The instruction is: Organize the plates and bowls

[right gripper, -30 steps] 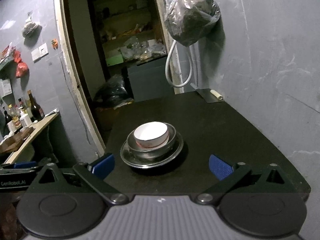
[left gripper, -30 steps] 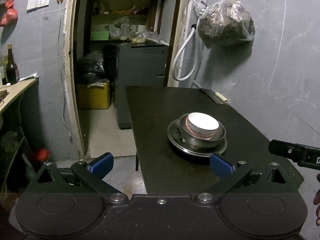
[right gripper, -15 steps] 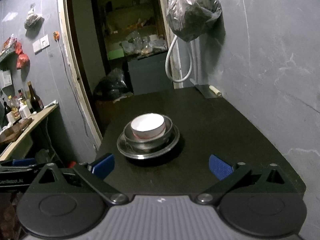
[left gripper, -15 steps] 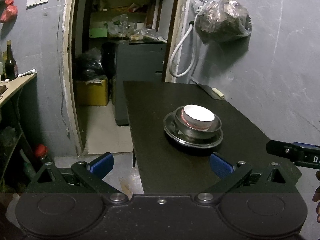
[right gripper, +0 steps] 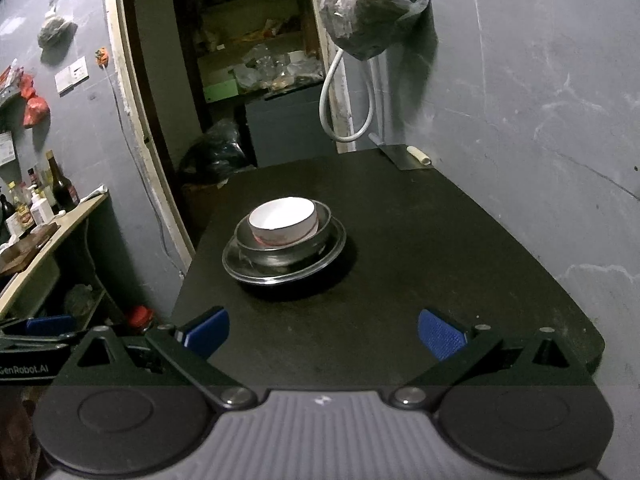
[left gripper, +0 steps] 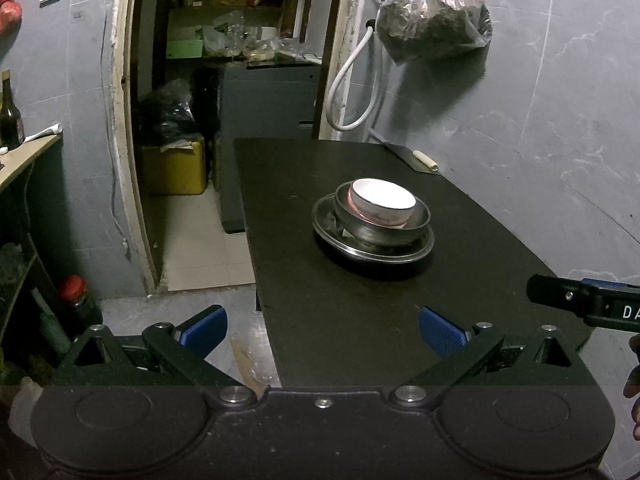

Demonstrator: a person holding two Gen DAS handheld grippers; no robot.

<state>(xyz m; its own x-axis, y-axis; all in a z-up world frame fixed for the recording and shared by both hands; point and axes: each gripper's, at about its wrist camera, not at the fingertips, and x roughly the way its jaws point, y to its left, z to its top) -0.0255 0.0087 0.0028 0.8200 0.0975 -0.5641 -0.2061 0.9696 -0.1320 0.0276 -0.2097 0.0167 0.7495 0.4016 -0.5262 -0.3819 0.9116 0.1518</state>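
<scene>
A white bowl point(left gripper: 384, 204) with a pink band sits inside a steel bowl point(left gripper: 380, 228), which sits on a steel plate point(left gripper: 372, 250) on the black table point(left gripper: 344, 320). The same stack shows in the right wrist view: white bowl point(right gripper: 282, 220), steel bowl point(right gripper: 284, 250), plate point(right gripper: 280, 268). My left gripper point(left gripper: 323, 330) is open and empty, held back over the table's near left edge. My right gripper point(right gripper: 324, 332) is open and empty over the table's near edge. The right gripper also shows at the right edge of the left wrist view point(left gripper: 584, 304).
A cleaver point(left gripper: 416, 158) with a pale handle lies at the table's far right corner. A bag point(left gripper: 434, 20) and a white hose point(left gripper: 352, 80) hang on the grey wall. A doorway with a cabinet point(left gripper: 268, 100) lies behind. A shelf with bottles point(right gripper: 60, 192) stands at the left.
Both grippers have drawn back and risen a little, so the stack looks smaller and farther away. The stack has not moved. Both grippers stay open.
</scene>
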